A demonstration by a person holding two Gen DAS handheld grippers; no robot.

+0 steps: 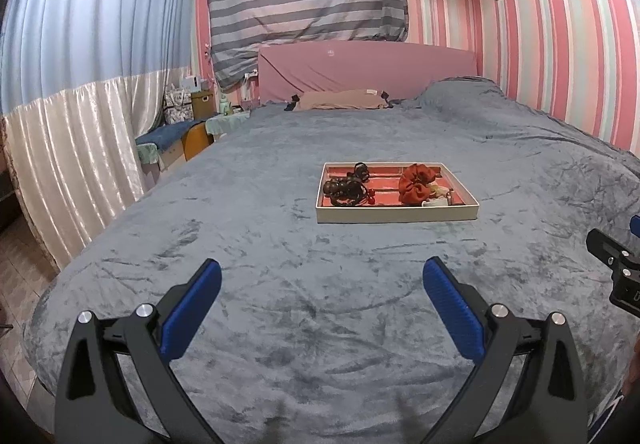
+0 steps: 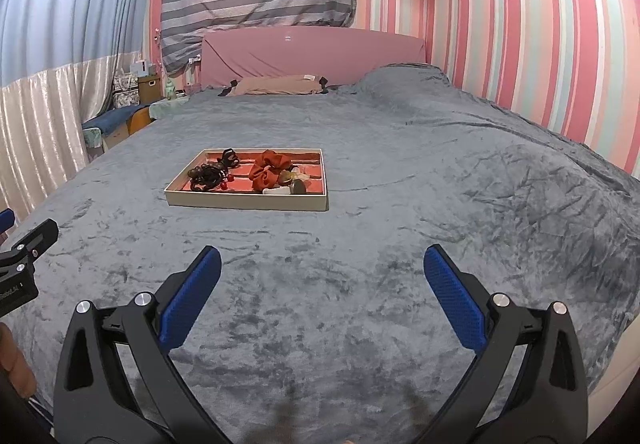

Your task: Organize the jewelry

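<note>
Bed (image 1: 280,244) with grey velvet blanket fills view; pink headboard (image 1: 360,68) and beige pillow (image 1: 340,100) at far end, striped wall at right. Shallow jewelry tray (image 1: 396,214), cream rim, red lining, lies flat mid-bed, long axis across view, well apart from both grippers, nothing between. Inside: red scrunchie (image 1: 418,182) near middle, dark bead bracelets (image 1: 344,190) at left end, small pale pieces at right, too small to tell. Left gripper (image 1: 322,286) hovers over blanket, blue fingers (image 1: 192,308) released, wide apart. Right gripper (image 2: 322,276) same, spread, empty.
</note>
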